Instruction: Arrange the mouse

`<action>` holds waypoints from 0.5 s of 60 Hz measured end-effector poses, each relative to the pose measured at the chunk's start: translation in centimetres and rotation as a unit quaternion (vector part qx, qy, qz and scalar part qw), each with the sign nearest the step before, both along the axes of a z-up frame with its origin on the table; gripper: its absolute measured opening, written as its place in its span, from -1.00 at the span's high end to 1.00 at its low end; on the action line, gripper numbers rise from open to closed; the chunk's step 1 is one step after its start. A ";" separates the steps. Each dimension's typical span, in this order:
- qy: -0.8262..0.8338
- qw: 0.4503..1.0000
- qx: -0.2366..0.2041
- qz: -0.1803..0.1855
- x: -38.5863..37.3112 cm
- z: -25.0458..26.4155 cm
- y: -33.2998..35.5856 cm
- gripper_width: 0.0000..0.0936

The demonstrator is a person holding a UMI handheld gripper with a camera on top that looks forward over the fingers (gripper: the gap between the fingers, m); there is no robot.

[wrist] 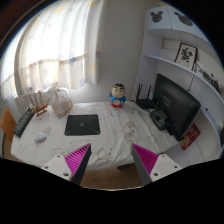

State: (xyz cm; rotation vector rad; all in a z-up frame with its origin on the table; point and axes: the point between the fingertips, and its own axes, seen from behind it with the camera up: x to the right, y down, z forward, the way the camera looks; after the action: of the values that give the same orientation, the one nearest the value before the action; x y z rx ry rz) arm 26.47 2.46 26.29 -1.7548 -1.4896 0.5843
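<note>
- Mouse [42, 135] is appearing as a small pale shape lying on the white worktop [105, 140], left of the black mat [82, 124] and well beyond the fingers; it is too small to make out with certainty.
- Gripper [112, 160] is hovering above the near edge of the worktop, its fingers [75, 160] standing wide apart, pink pads facing each other.
- Nothing is sitting between the fingers, and they are touching nothing.
- A white sheet [186, 53] is hanging on the wall above the shelf [175, 70] to the right, showing bold black brush characters that are not reading clearly.
- A small figurine [118, 96] in blue and red is standing upright at the back of the worktop, beyond the mat.
- A dark monitor [175, 105] is standing to the right, its screen showing nothing.
- Pale curtains [60, 45] are glowing with daylight behind the worktop.
- Items at the left end of the worktop are blurring together and are staying hard to identify.
</note>
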 end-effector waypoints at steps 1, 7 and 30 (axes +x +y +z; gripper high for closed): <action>0.000 1.000 0.000 0.002 -0.1 -0.1 -0.5 -0.80; -0.006 1.000 -0.008 0.016 -0.5 -1.1 -4.0 -0.80; -0.040 0.996 -0.028 0.077 -0.8 -5.2 -20.6 -0.80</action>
State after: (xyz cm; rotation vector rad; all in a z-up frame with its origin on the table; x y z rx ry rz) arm 25.66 -18.15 21.10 -1.7341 -1.6886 0.6462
